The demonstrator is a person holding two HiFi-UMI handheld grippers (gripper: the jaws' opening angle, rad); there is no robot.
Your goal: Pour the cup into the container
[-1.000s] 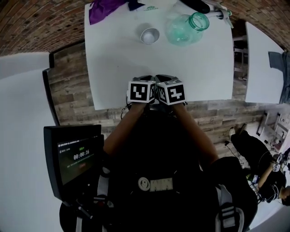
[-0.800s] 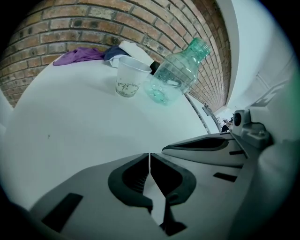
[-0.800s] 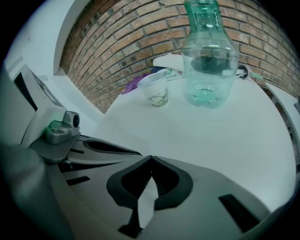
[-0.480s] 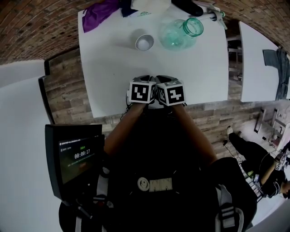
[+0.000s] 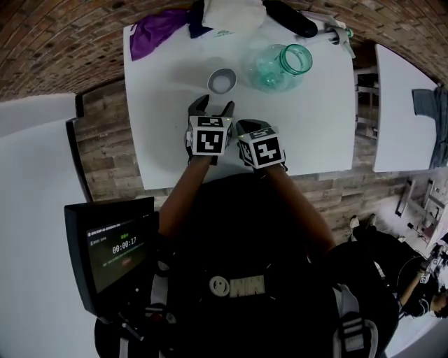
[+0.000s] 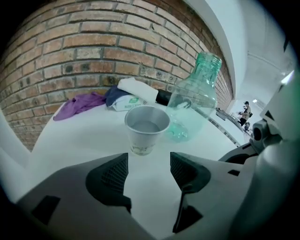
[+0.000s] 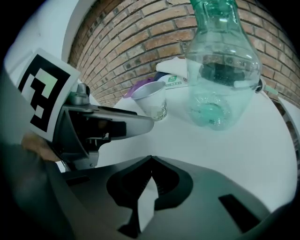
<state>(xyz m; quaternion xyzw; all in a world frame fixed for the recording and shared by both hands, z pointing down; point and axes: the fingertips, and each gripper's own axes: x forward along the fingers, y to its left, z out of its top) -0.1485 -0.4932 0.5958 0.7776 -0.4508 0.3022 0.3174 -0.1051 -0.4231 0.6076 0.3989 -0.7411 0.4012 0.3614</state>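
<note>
A small paper cup [image 5: 222, 81] stands upright on the white table [image 5: 315, 133], with something pale inside it. To its right stands a clear green-tinted jar [image 5: 276, 64] with an open neck. My left gripper [image 5: 212, 106] is just short of the cup and points at it. Its jaws have just been opening and stand wide, with nothing between them. In the left gripper view the cup [image 6: 146, 129] sits right beyond the left gripper [image 6: 149, 157], the jar [image 6: 194, 93] behind it. My right gripper [image 7: 150, 161] is shut and empty, beside the left one, facing the jar [image 7: 220, 70] and cup [image 7: 152, 101].
A purple cloth [image 5: 157, 28], a white bundle [image 5: 234, 14] and a black object [image 5: 290, 17] lie along the table's far edge. A brick wall rises behind them. A screen [image 5: 112, 248] stands at my lower left, and a second white table [image 5: 399, 105] at the right.
My left gripper has moved forward over the table up to the cup and its jaws have opened. The right gripper has come forward a little and stays shut.
</note>
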